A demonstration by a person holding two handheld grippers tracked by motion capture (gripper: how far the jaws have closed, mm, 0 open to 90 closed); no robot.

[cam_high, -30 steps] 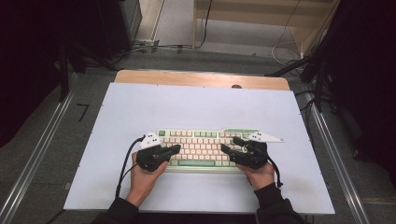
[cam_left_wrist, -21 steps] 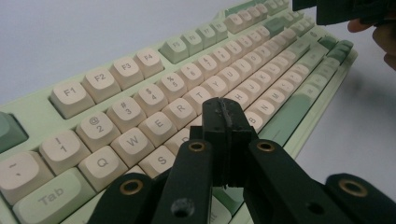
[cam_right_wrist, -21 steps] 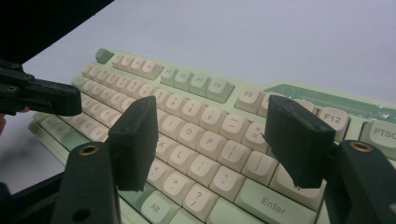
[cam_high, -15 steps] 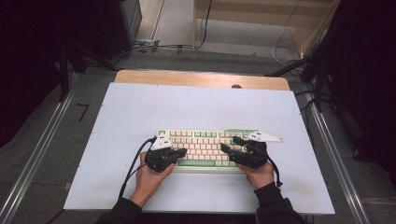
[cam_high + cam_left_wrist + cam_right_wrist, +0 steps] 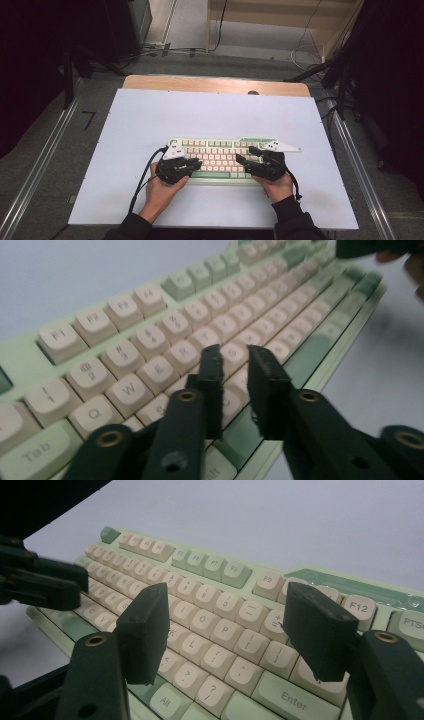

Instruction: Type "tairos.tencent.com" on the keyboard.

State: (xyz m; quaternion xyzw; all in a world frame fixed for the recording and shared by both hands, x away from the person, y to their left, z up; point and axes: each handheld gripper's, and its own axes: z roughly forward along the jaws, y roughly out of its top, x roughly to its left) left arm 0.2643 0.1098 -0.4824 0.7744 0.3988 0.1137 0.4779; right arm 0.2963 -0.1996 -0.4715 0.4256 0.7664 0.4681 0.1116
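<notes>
A pale green keyboard point(image 5: 220, 150) with cream keys lies on the white table top point(image 5: 210, 115), near its front. My left gripper point(image 5: 196, 164) hovers low over the keyboard's left letter keys point(image 5: 125, 315). Its jaws point(image 5: 234, 352) have just been opening and stand a narrow gap apart, with nothing between them. My right gripper point(image 5: 245, 156) is over the right-hand keys point(image 5: 210, 565), near P and L. There its jaws point(image 5: 225, 592) stand wide open and hold nothing. The two grippers point toward each other across the keys.
The table's far edge is a wooden strip point(image 5: 215, 84). Metal rails point(image 5: 45, 150) run along both sides, and cables lie on the floor beyond. The left gripper's black cable point(image 5: 142, 182) trails over the table's front.
The left gripper has shifted slightly to the right over the keyboard's left part. The right gripper has kept still.
</notes>
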